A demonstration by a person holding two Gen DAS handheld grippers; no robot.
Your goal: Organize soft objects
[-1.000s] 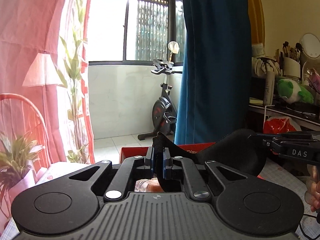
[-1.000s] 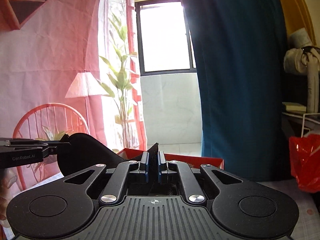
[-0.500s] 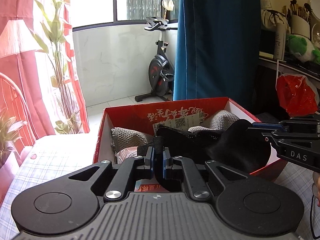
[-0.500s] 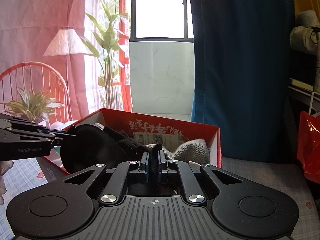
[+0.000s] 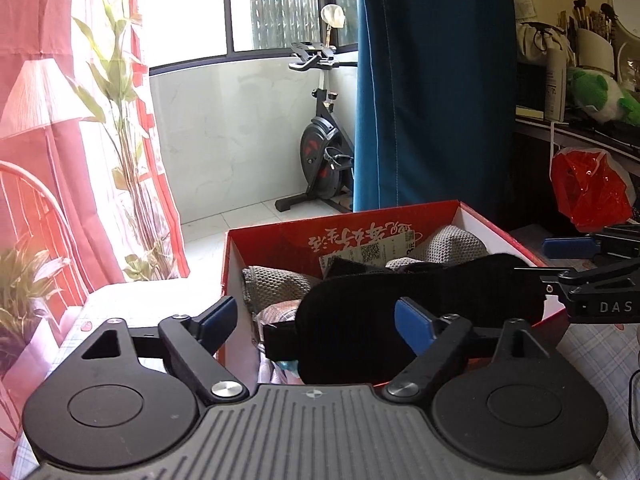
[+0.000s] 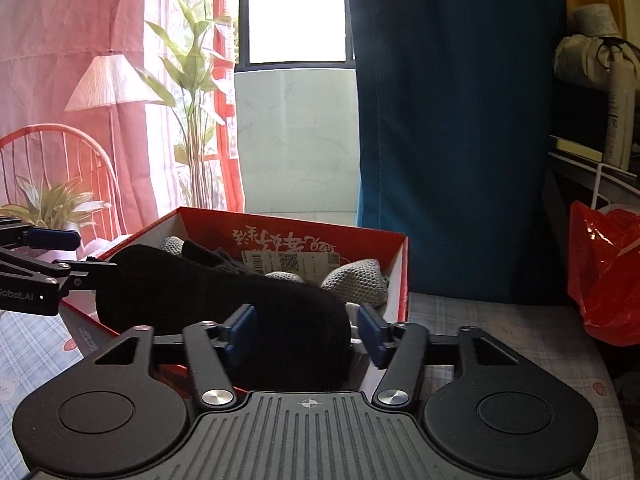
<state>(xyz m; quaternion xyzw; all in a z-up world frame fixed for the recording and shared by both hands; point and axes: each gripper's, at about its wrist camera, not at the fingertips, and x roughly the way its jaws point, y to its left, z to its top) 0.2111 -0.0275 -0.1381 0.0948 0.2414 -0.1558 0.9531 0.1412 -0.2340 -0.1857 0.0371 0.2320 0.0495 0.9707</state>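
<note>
Both the left gripper (image 5: 316, 320) and right gripper (image 6: 306, 330) are opening, pads clear of the black eye mask (image 5: 420, 304); it lies over the red box (image 5: 400, 224). Finish spreading wide before lifting away, so no pad drags it out.

Open-topped red cardboard box (image 5: 460, 210), reachable from above only, walled on all four sides. Inside, crowded: grey knitted cloths (image 5: 276, 286) at the far wall, black padded eye mask (image 5: 424, 300) lying across the near rim. Bare checked tablecloth (image 6: 492, 316) to the right, bounded by a red plastic bag (image 6: 608, 268). Behind, blue curtain (image 6: 448, 120).
</note>
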